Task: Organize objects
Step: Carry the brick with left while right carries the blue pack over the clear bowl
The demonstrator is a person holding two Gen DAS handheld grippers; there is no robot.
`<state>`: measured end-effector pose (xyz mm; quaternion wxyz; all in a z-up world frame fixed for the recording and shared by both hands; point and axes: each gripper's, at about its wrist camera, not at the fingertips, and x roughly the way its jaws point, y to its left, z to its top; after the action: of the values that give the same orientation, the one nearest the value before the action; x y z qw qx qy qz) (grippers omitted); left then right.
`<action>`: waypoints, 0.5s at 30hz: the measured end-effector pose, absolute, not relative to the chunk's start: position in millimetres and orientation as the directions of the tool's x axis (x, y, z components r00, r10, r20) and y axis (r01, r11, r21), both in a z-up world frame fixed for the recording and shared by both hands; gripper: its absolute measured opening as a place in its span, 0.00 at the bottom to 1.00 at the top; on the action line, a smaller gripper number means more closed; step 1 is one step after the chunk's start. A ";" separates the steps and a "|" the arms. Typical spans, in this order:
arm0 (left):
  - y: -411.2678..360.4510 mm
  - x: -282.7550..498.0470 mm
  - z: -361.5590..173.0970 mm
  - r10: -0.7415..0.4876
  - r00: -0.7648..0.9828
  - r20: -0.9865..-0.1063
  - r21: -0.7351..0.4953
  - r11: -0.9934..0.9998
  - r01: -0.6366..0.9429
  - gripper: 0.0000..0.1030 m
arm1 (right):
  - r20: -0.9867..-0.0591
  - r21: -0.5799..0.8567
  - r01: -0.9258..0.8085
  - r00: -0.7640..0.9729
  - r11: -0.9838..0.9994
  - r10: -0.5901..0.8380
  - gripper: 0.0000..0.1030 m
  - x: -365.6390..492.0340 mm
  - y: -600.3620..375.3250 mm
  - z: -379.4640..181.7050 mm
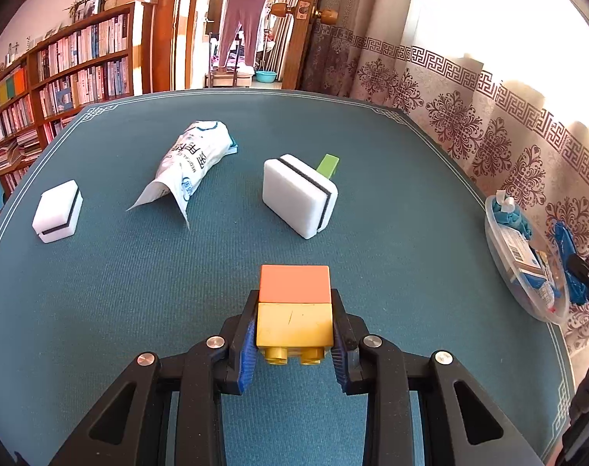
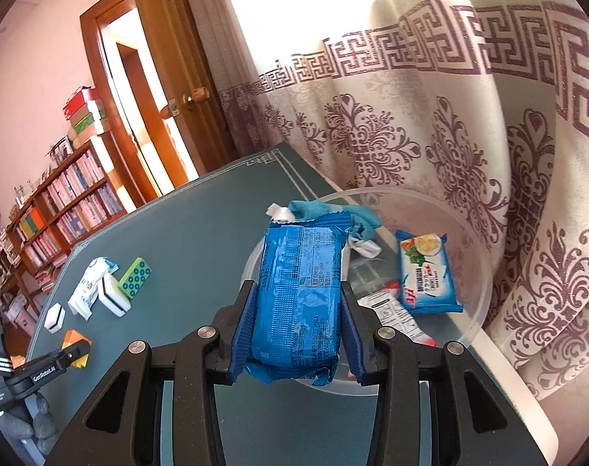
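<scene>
Step in hand: carrying items to the clear round plastic bin [image 2: 477,272] at the table's curtain-side edge. Right gripper [image 2: 296,322] is clamped on a blue crinkled foil snack packet [image 2: 300,291], held over the bin's near rim; a second packet and a blue cloth already lie inside. Left gripper [image 1: 294,334] pinches a stacked orange-and-yellow toy block [image 1: 294,303] above the teal table mat [image 1: 139,291]. Next, likely: advance the packet past the rim, then release.

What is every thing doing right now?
left gripper: shut on the orange-and-yellow block
right gripper: shut on the blue packet, above the clear tub
big sponge: on its edge
small sponge: on the mat
white bag: lying crumpled
</scene>
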<state>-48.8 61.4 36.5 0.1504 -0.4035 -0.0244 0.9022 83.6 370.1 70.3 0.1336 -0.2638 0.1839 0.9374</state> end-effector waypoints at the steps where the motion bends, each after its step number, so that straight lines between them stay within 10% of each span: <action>1: 64.9 -48.6 37.1 0.294 -0.627 -0.721 -0.165 -0.952 -0.258 0.32 | -0.544 0.274 -0.359 -0.823 -0.892 0.163 0.41 85.0 375.1 69.2; 15: 106.7 -41.4 45.0 0.333 -0.606 -0.723 -0.145 -0.930 -0.338 0.32 | -0.568 0.235 -0.459 -0.780 -0.857 0.262 0.41 80.7 412.9 48.4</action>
<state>-41.4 106.7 45.0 0.1875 -0.4026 0.0031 0.8960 80.7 412.9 48.4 0.1945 -0.2683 0.1834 0.9255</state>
